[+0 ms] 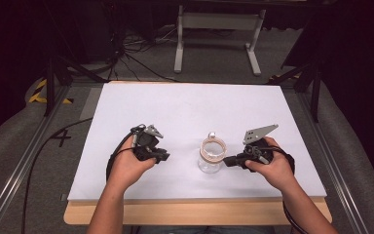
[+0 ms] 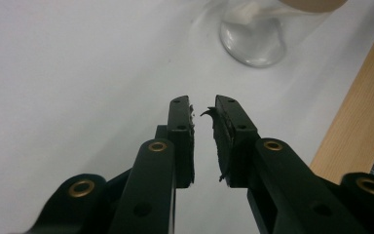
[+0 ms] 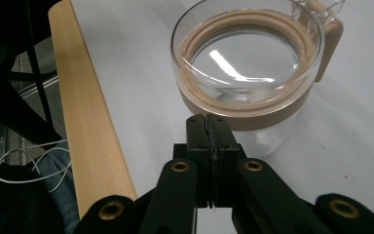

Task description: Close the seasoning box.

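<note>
— Glass, with a tan band: where does the jar (image 1: 211, 155) stand?
— Upright on the white sheet (image 1: 185, 112) of the bench (image 1: 199, 212), near its front edge, between my two claws.
— Your right claw (image 3: 208, 127)?
— Jaws pressed together on nothing, tips just short of the jar's band.
— And the left claw (image 2: 203, 113)?
— Jaws a little apart, holding nothing, aimed toward the jar's base, well clear of it.

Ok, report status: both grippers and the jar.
Left gripper slightly open, empty, short of the glass jar. Right gripper shut, tips beside the jar's tan band, nothing held. White mat around it bare.
</note>
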A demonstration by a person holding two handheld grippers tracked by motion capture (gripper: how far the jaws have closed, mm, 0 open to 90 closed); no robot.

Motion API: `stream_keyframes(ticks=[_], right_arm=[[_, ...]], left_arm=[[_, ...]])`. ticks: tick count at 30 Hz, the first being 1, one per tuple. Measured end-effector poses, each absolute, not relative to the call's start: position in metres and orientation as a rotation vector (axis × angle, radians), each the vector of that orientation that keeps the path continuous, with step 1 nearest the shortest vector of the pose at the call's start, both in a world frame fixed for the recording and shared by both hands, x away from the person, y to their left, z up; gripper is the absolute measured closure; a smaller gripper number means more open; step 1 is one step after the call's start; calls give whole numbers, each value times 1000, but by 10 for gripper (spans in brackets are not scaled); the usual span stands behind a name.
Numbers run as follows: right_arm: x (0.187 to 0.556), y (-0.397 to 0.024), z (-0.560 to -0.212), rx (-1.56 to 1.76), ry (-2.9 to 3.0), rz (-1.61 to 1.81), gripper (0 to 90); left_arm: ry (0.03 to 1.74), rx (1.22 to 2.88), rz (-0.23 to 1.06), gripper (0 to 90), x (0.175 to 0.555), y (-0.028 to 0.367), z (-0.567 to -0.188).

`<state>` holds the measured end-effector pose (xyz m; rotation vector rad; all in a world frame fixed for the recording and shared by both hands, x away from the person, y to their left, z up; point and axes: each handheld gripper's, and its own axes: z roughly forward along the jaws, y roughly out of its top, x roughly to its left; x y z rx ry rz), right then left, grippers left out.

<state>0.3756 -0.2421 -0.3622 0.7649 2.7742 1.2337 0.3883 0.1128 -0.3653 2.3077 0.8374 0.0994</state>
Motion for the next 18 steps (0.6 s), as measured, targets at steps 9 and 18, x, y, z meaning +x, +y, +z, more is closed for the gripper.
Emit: stream_keyframes(ticks=[9,18], right_arm=[[374,-269,-339,804,2609,1368,832],[378,-306,-330,908,2456,1372,740]], left_arm=[[910,2207,141,693,388,129,-361],[961,2185,171,645,392,139,-364]])
